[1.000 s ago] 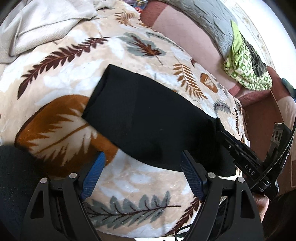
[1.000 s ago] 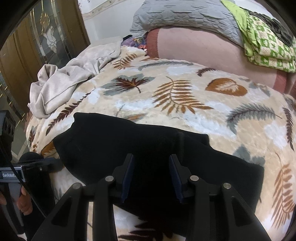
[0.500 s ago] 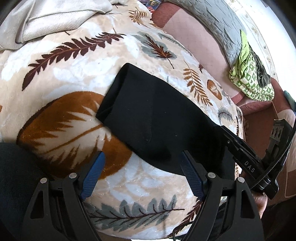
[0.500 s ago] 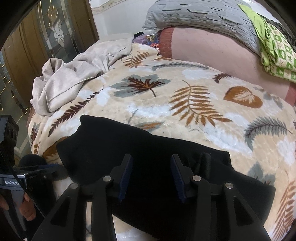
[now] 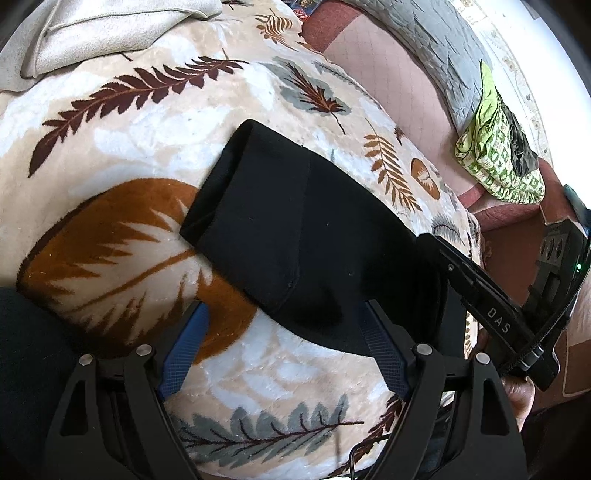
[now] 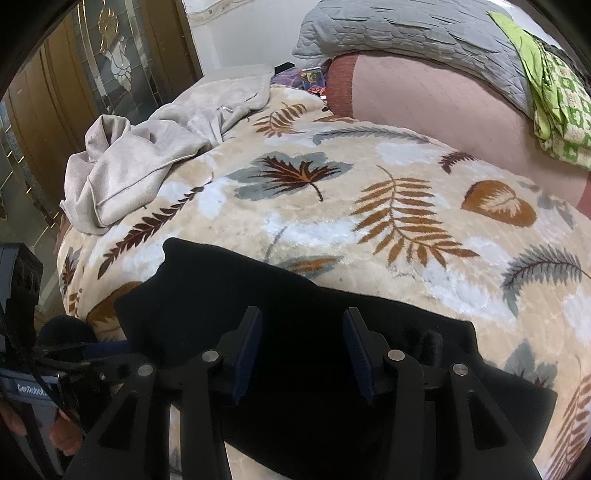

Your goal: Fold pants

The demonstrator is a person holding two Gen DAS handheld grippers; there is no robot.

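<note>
Since the earlier frame the right hand-held gripper (image 6: 302, 350) has drawn back, jaws partly apart and empty above the black pants (image 5: 303, 236). The pants lie folded into a compact rectangle on the leaf-patterned bed blanket (image 5: 122, 158). The left hand-held gripper (image 5: 282, 352) stands wide, empty; folding looks nearly finished

I find the pants (image 6: 295, 314) lying folded on the blanket (image 6: 369, 192), near its front edge. A crumpled cloth (image 6: 147, 158) sits behind them to the left; pillows (image 6: 406, 33) lie behind.
</note>
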